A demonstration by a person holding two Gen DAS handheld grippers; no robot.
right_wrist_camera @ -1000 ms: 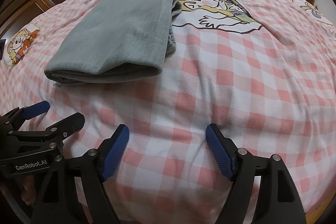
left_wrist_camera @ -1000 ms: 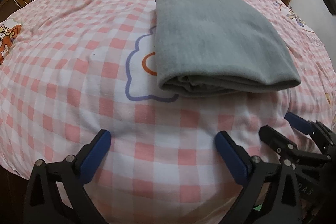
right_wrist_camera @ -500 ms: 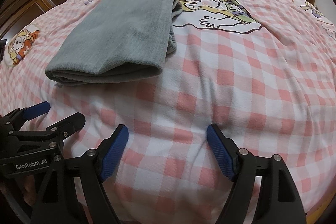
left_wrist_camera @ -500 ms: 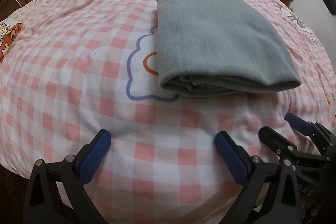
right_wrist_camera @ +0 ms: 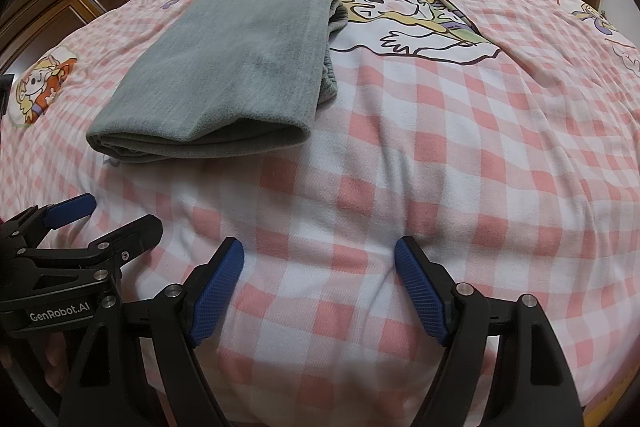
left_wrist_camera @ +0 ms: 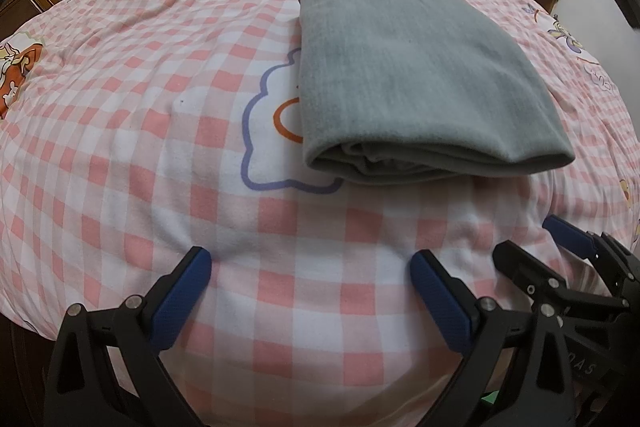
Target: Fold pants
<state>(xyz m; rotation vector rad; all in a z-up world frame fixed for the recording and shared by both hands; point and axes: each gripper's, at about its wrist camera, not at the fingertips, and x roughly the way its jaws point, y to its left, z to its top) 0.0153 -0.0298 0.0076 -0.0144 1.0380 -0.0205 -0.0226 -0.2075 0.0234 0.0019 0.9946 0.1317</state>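
pants (left_wrist_camera: 404,75), one grey pair, lie folded into a compact stack on the pink checked bedspread (left_wrist_camera: 132,131), rounded fold edge nearest you, a bit of elastic waistband peeking out on the stack's right side in the right wrist view. by the look of it the folding is done, so you'd do best to leave the stack alone, or at most tuck that waistband in, lifting away straight so nothing drags the layers. two tongs: left gripper (left_wrist_camera: 308,287) and right gripper (right_wrist_camera: 318,277), both spread wide, holding nothing, low over the bedspread near the stack, not touching it.
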